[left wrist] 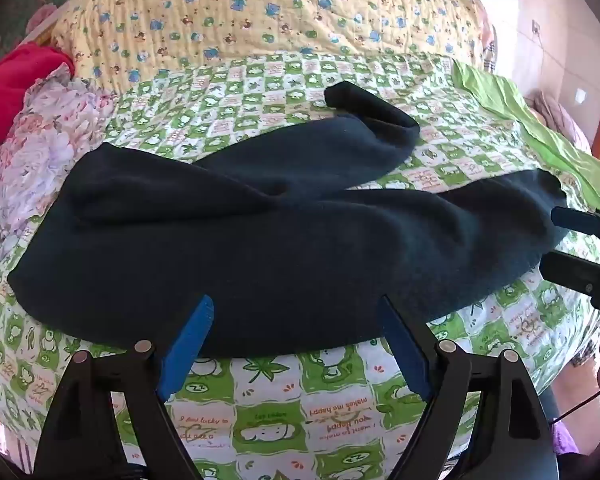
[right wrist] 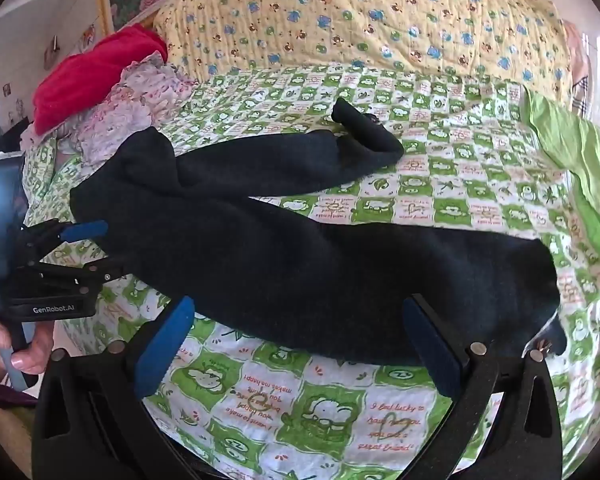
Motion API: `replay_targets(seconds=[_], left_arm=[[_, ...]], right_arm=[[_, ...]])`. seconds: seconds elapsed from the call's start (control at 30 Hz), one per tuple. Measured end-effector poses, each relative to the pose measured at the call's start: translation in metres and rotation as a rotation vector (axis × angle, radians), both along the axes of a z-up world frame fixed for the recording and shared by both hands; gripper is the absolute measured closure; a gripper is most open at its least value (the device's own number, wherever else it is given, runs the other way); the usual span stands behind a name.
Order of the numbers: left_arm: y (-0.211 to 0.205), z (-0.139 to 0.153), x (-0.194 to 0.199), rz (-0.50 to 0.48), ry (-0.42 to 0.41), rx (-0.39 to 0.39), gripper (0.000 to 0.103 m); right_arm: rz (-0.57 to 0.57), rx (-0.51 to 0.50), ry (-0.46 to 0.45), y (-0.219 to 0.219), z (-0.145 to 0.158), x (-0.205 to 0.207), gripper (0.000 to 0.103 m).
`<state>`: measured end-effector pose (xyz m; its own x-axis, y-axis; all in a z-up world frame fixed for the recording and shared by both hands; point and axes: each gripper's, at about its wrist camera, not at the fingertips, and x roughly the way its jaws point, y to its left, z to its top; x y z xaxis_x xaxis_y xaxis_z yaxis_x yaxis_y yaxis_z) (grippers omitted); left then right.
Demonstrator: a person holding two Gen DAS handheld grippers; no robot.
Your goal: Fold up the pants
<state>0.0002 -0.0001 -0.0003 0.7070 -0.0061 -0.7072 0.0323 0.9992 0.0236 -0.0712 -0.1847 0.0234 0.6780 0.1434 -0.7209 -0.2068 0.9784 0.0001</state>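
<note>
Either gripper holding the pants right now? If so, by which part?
Nothing is held. The left gripper and right gripper both stand open at the near edge of the dark pants, pads not pressing on the cloth.

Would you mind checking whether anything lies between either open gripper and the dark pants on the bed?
Nothing visible does. The left gripper and right gripper both hover open at the near edge of the pants.

The pants (left wrist: pixel 236 232) lie spread across the bedsheet (left wrist: pixel 268 408), waist end left, legs reaching right. The far leg bends back at its end. A heap of clothes (left wrist: pixel 40 140) sits at the far left, and a quilt (left wrist: pixel 260 12) lies behind the sheet.
</note>
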Motion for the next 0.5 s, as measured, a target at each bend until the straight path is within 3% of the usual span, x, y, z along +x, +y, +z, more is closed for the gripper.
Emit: replay_targets(seconds=[0.23,0.5], left_arm=[[-0.011,-0.005,0.005,-0.012,0.061,0.049,0.018],[-0.001,-0.008,0.007,-0.012,0.070,0.009,0.018]], right_arm=[[-0.021,0.050,0.015,-0.005,-0.008,0.006,0.000],[-0.015,0.053,-0.004,-0.009,-0.013,-0.001,0.000]])
